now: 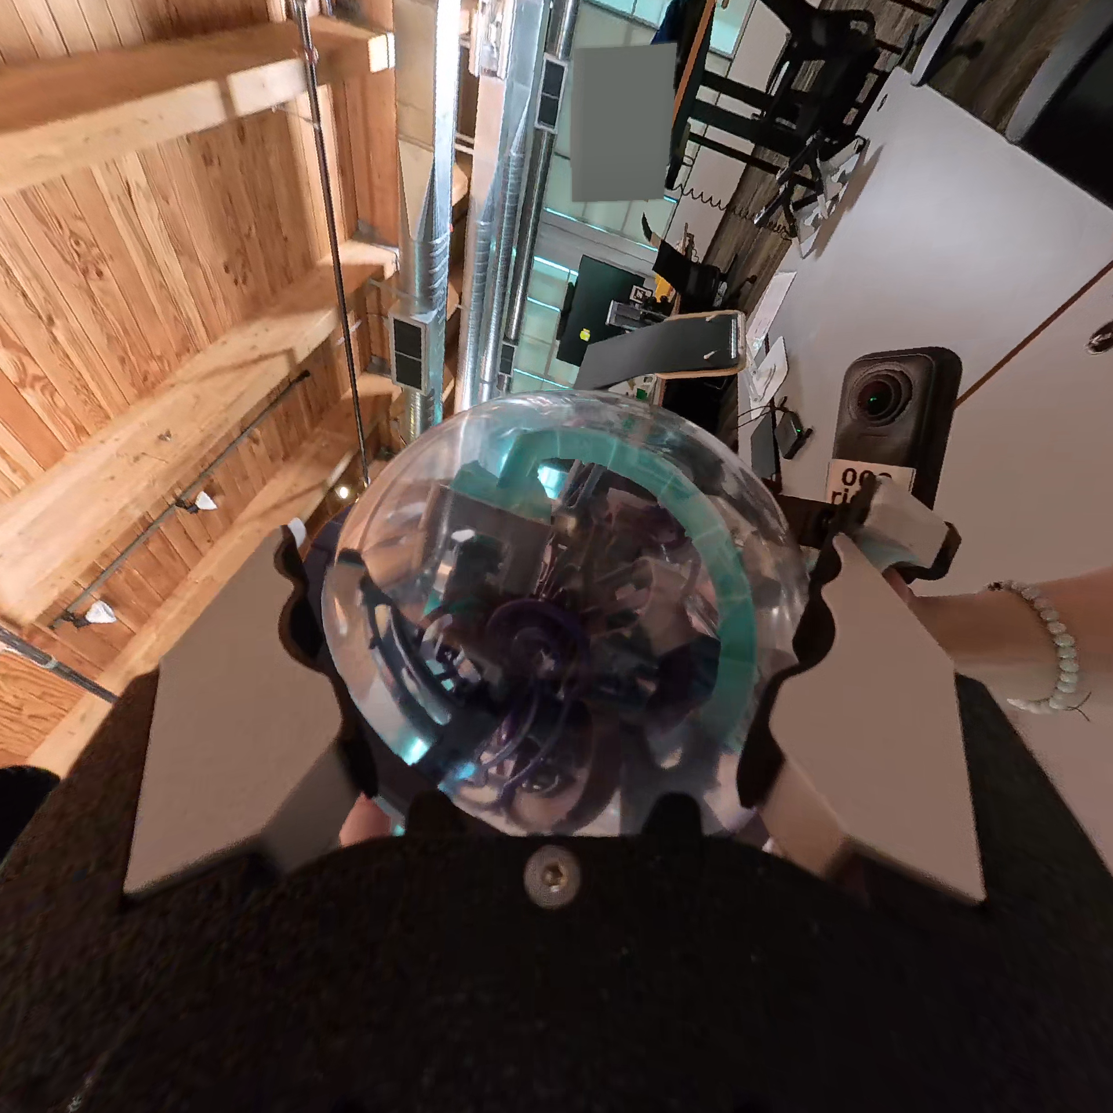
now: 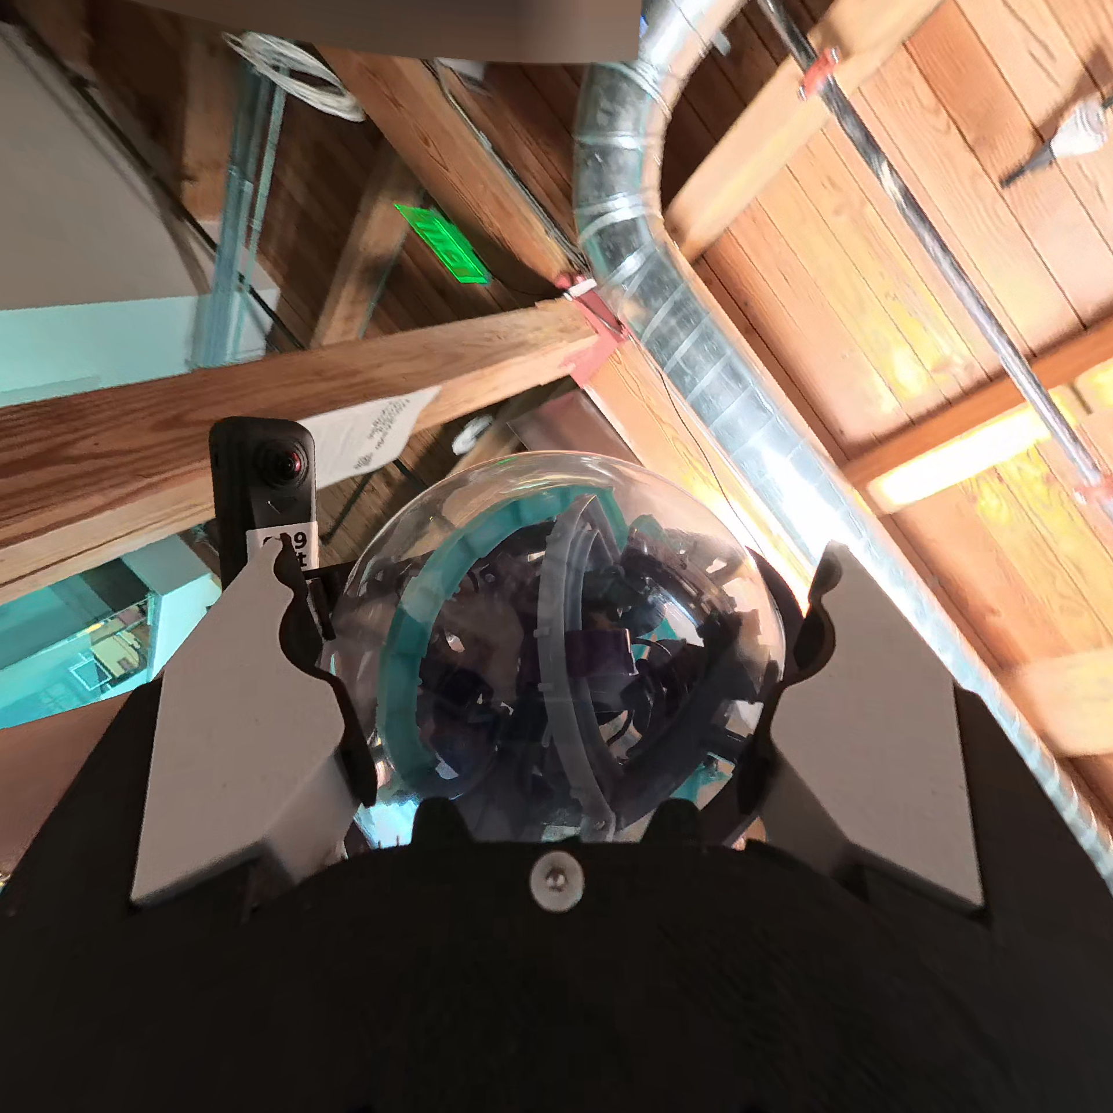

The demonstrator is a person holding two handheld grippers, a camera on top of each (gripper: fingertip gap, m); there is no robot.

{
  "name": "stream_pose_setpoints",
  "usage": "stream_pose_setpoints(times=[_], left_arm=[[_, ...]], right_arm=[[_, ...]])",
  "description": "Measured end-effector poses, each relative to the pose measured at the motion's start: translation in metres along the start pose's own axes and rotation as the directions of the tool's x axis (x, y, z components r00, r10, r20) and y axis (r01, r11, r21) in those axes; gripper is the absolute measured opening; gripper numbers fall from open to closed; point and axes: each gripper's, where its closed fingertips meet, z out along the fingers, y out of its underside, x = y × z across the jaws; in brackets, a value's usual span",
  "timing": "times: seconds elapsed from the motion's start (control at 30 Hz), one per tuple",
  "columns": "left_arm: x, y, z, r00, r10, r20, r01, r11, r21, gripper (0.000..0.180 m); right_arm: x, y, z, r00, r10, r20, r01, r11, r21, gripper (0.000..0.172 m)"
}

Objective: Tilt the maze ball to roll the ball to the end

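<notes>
Maze ball (image 1: 560,608): clear plastic sphere, lifted up against the wooden ceiling (image 1: 150,253), seated between the wavy black pads (image 1: 301,608) on both sides. Inside: teal ring track (image 1: 717,542), grey curved rails (image 2: 566,608), dark purple spiral (image 1: 530,632). Small ball inside: can't make it out.

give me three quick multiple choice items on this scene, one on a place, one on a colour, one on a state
1. Where is the clear plastic maze sphere?
A. between the fingers of both hand-held grippers
B. on a desk
C. on the floor

2. What colour is the wide curved track inside the sphere?
A. red
B. teal
C. yellow

3. How is the left hand-held gripper?
A. shut with nothing in it
B. wide, with the sphere between its fingers
C. out of sight

Key: 1 A, each wrist view shows the sphere between its own fingers; 2 B, the arc is teal; 3 B, its dark pads flank the shell.
</notes>
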Motion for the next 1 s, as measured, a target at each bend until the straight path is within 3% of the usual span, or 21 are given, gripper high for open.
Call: stream_pose_setpoints(times=[0.3,0.37,0.4,0.47,0.5,0.53,0.7,1.0], left_arm=[[-0.003,-0.059,-0.01,0.977,0.193,0.095,-0.202,0.975,0.096,0.155],[-0.002,-0.069,-0.009,0.974,0.199,0.108,-0.207,0.976,0.063,0.156],[-0.007,-0.059,-0.004,0.977,0.186,0.106,-0.185,0.983,-0.016,0.154],[-0.03,0.007,0.004,0.994,-0.019,0.107,0.047,0.964,-0.262,0.155],[-0.031,0.037,0.005,0.984,-0.148,0.096,0.172,0.923,-0.345,0.157],[-0.026,0.05,0.003,0.979,-0.189,0.071,0.202,0.911,-0.36,0.157],[-0.001,0.026,-0.005,0.996,-0.084,-0.002,0.082,0.973,-0.218,0.156],[0.003,0.032,-0.003,0.996,-0.085,-0.006,0.081,0.974,-0.213,0.157]], right_arm=[[-0.022,-0.044,0.03,0.981,-0.101,0.166,0.081,0.989,0.122,0.157],[-0.022,-0.053,0.031,0.984,-0.078,0.163,0.052,0.986,0.159,0.157],[-0.009,-0.039,0.029,0.99,0.044,0.131,-0.064,0.987,0.151,0.157],[0.028,0.026,0.016,0.942,0.334,-0.037,-0.333,0.942,0.028,0.157],[0.034,0.046,0.006,0.919,0.378,-0.113,-0.381,0.924,-0.011,0.157],[0.032,0.052,-0.002,0.92,0.363,-0.146,-0.37,0.929,-0.026,0.157],[0.006,0.029,-0.01,0.971,0.219,-0.099,-0.219,0.976,0.007,0.157],[0.005,0.032,-0.017,0.974,0.206,-0.09,-0.208,0.978,-0.006,0.157]])
